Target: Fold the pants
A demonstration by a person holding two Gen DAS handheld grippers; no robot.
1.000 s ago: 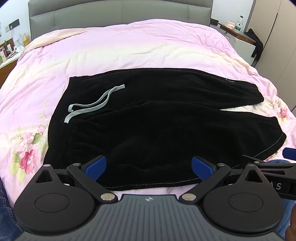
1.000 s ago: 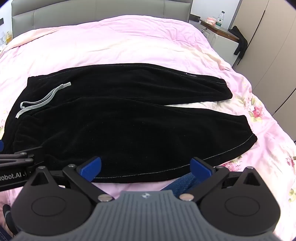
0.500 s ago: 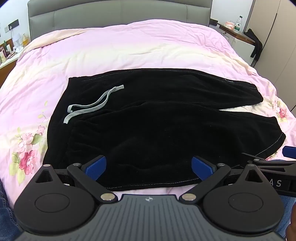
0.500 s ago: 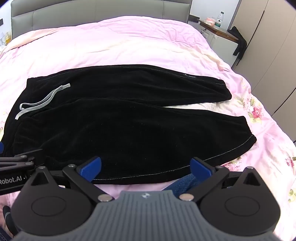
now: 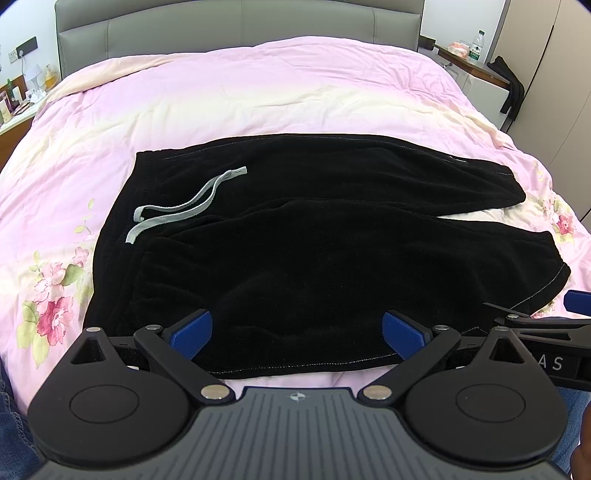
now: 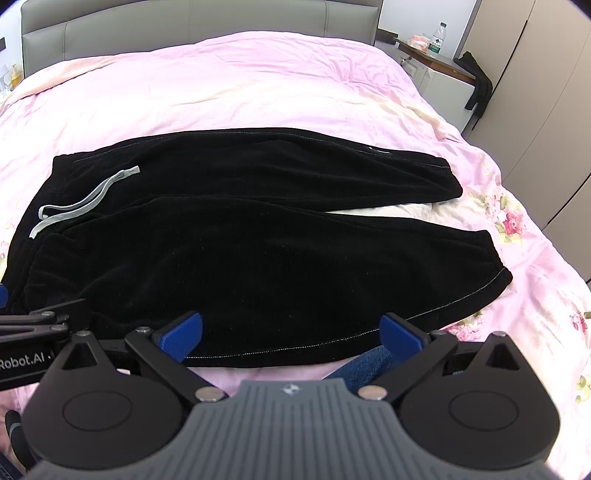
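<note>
Black pants (image 5: pixel 317 236) lie flat on a pink bedspread, waistband at the left with a grey drawstring (image 5: pixel 184 199), two legs running to the right and splayed apart at the cuffs. They show the same way in the right wrist view (image 6: pixel 258 240), drawstring (image 6: pixel 81 203) at left. My left gripper (image 5: pixel 297 332) is open and empty, hovering over the near hem. My right gripper (image 6: pixel 291 334) is open and empty over the near hem, further right. Each gripper appears at the edge of the other's view.
The pink floral bedspread (image 5: pixel 258 92) covers a bed with a grey headboard (image 5: pixel 240 26). A nightstand with small items (image 5: pixel 14 103) stands at the left. A shelf with a bottle (image 6: pixel 437 35) and beige wardrobe doors (image 6: pixel 535 92) are at the right.
Both views have shifted very slightly; the pants lie as before and both grippers remain open.
</note>
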